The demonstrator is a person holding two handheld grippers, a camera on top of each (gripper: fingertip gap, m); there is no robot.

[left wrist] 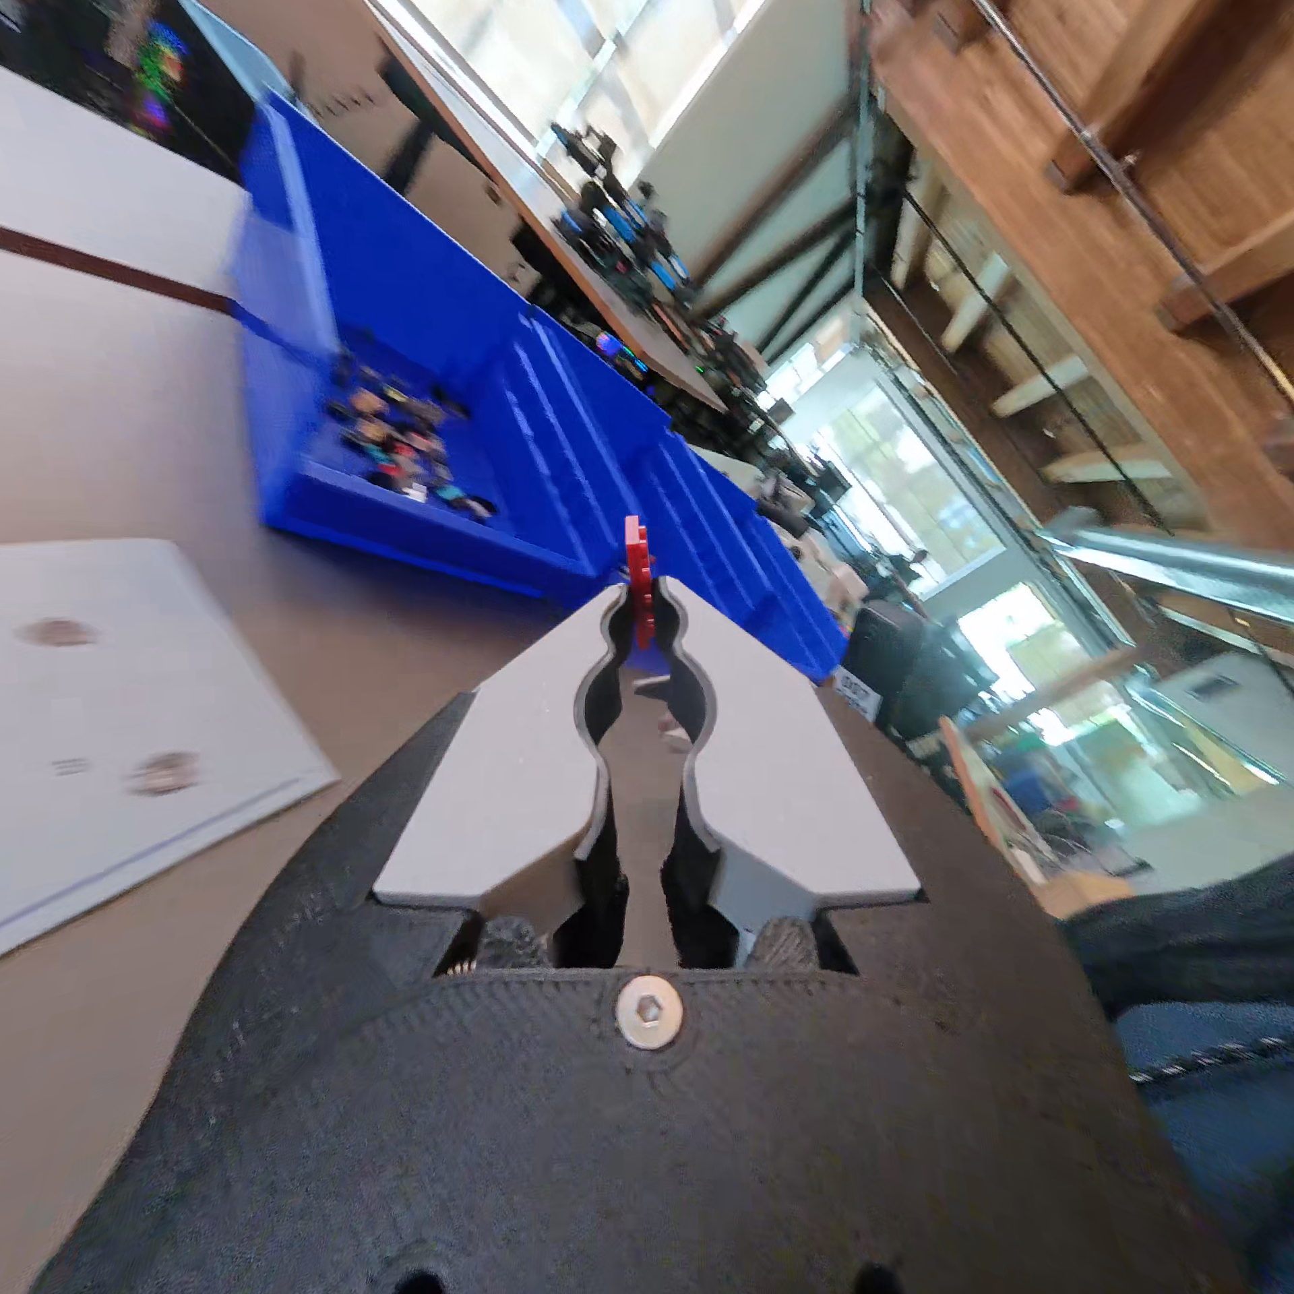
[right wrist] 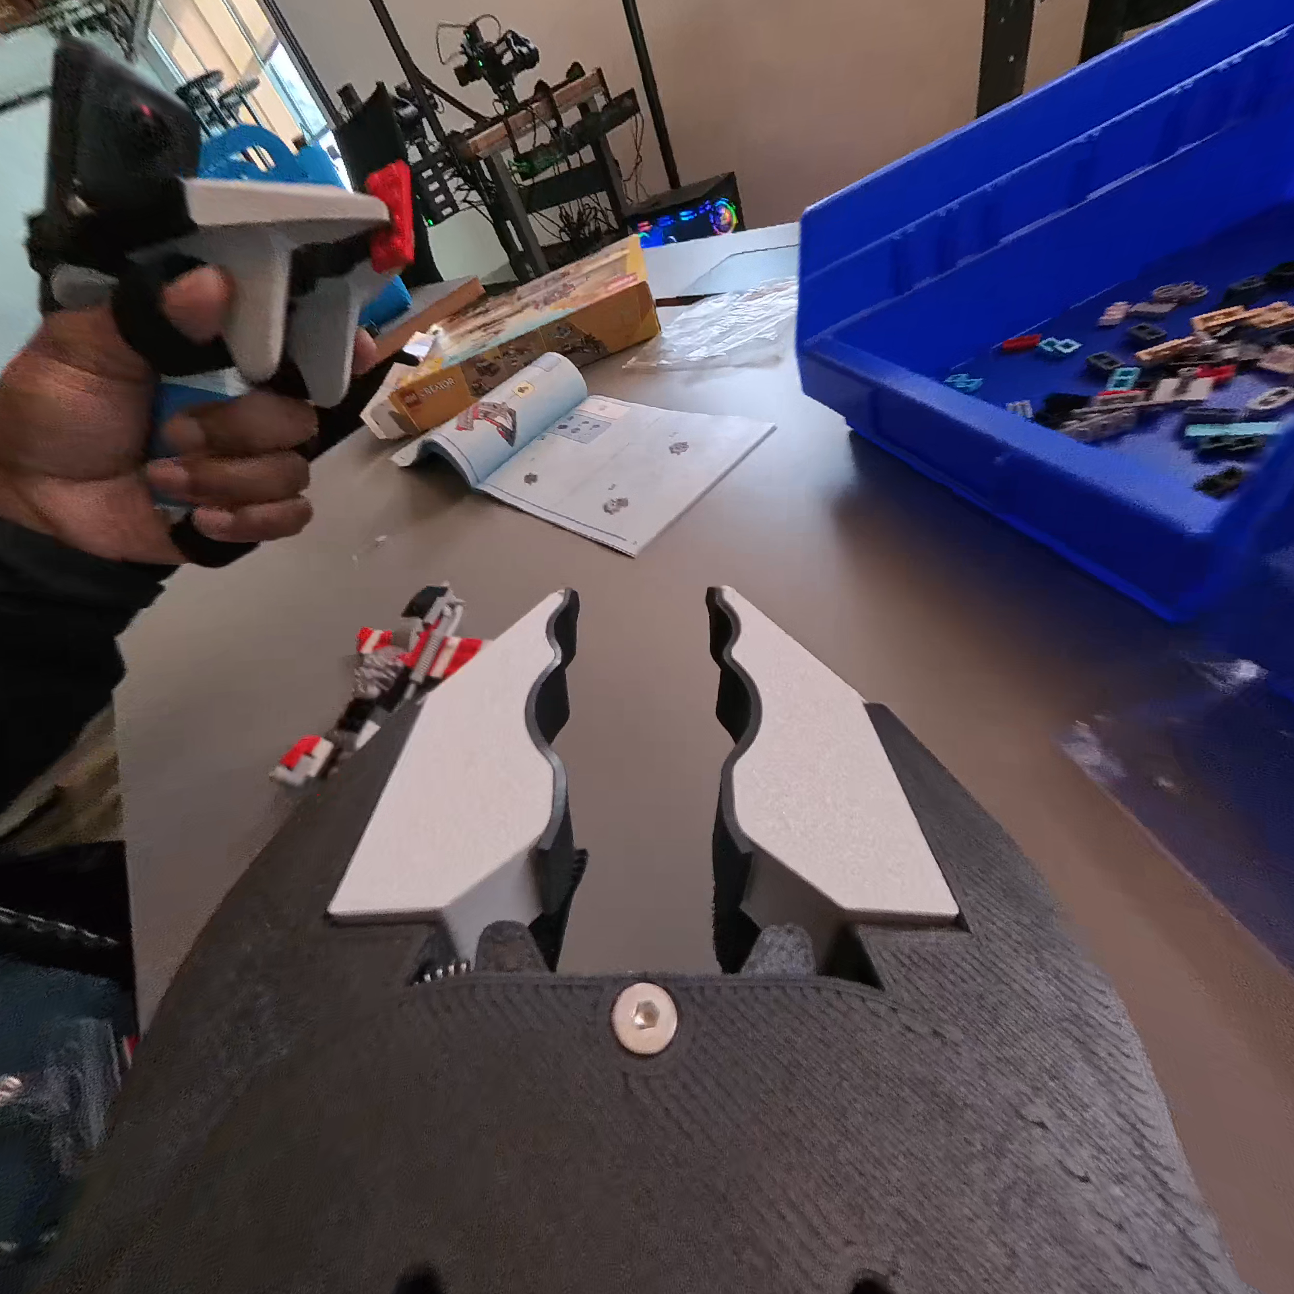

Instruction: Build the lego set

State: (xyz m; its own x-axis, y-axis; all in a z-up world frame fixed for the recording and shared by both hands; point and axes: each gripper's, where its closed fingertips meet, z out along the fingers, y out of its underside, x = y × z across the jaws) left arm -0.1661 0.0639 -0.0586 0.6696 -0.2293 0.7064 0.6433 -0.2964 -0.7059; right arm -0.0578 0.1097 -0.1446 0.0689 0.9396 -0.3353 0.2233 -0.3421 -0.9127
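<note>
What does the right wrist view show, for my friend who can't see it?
The open right gripper hovers over a brown table, beside a partly built red, white and black lego model. Up left, a hand holds the left gripper, which pinches a red lego piece; a blue bin of loose pieces sits right.

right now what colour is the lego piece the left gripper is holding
Red. The lego piece shows best in the right wrist view, pinched in the left gripper.

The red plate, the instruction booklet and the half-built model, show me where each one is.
red plate (left wrist: pixel 636 588): left wrist view, its edge between the fingertips.
instruction booklet (right wrist: pixel 616 476): right wrist view, its open right-hand page.
half-built model (right wrist: pixel 402 665): right wrist view, its red and grey middle.
</note>
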